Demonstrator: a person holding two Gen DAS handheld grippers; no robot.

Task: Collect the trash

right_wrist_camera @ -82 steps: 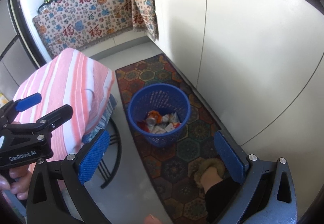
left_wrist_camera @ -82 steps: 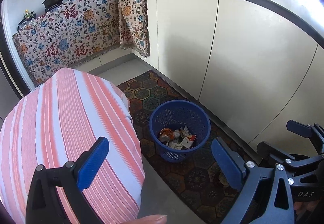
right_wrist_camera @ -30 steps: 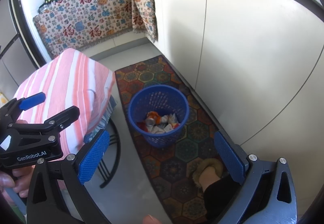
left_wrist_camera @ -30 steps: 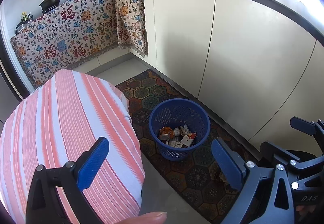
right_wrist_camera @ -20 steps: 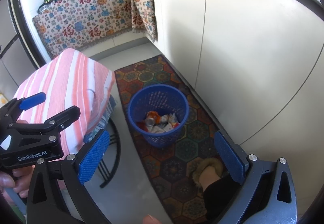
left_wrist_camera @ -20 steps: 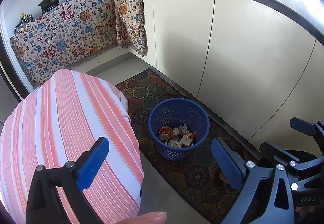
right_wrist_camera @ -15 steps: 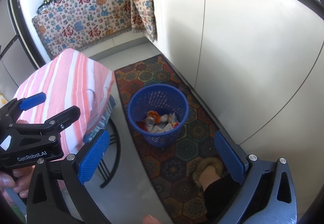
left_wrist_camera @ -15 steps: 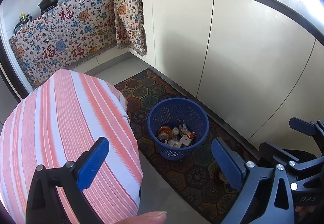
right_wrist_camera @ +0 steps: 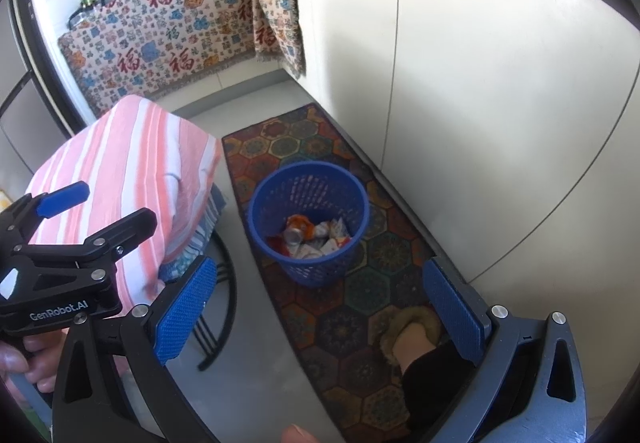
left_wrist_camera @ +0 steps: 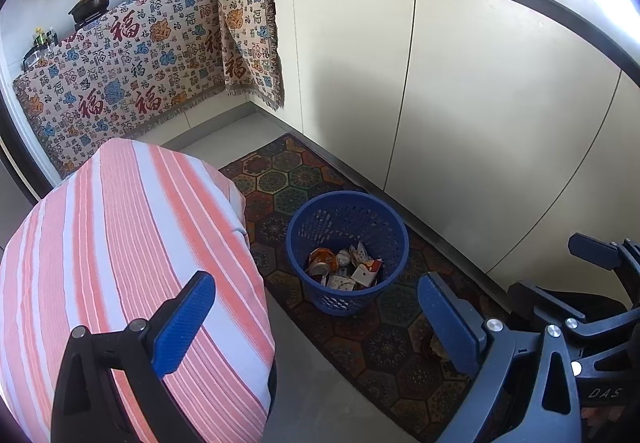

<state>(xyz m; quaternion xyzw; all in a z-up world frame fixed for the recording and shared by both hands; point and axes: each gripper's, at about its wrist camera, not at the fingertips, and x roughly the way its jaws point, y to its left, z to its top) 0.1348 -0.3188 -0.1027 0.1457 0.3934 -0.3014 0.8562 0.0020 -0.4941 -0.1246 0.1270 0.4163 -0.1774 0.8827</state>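
Both tools are hanging released and empty above the bin [left_wrist_camera: 347, 251]: the left tool [left_wrist_camera: 316, 317] nearer the striped stool [left_wrist_camera: 120, 243], the right tool [right_wrist_camera: 320, 307] nearer the cabinet [right_wrist_camera: 480, 83]. The trash [right_wrist_camera: 314, 235] is lying inside the bin, which is standing on the rug [right_wrist_camera: 360, 307]. Nothing loose is showing around the bin, so collecting seems finished or close; the next move likely calls for checking the floor beyond the bin.

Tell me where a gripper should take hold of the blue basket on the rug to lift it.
Grip the blue basket by its rim, from above, one finger inside the wall and one outside. It stands upright and open-topped on the rug; its body looks too wide for the open left gripper to span. The near rim is likely easiest, being clear of the cabinet.
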